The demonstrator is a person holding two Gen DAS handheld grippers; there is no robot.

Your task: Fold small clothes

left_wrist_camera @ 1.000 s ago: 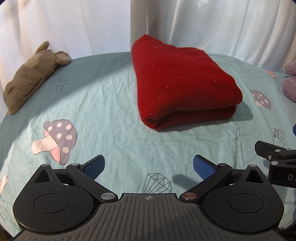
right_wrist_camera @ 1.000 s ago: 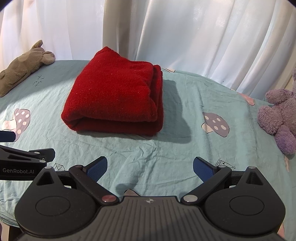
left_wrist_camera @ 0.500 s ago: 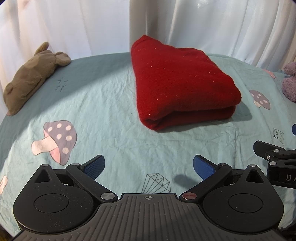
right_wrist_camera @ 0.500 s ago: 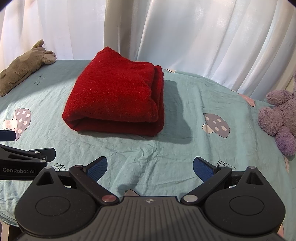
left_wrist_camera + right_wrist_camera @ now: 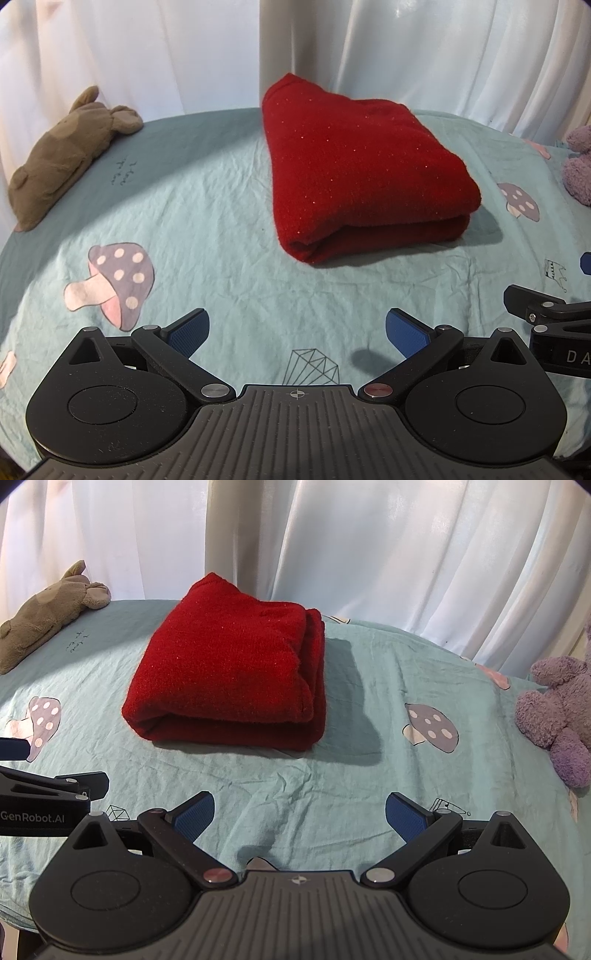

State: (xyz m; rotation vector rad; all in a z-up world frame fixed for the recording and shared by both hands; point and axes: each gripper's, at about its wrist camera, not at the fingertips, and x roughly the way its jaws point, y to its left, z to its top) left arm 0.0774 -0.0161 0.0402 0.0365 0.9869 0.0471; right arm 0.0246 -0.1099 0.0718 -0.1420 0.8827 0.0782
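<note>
Folded red garment on mushroom-print sheet; both tongs empty.

White curtain (image 5: 147, 55) hung behind; teal sheet (image 5: 207, 229) covered the surface. Red garment (image 5: 362, 166) lay folded at the middle, toward the far edge. Brown plush (image 5: 62, 151) lay far left, purple plush (image 5: 557, 709) far right. Left tongs (image 5: 295, 328) and right tongs (image 5: 299, 812) were spread wide, holding nothing, well short of the garment.
</note>
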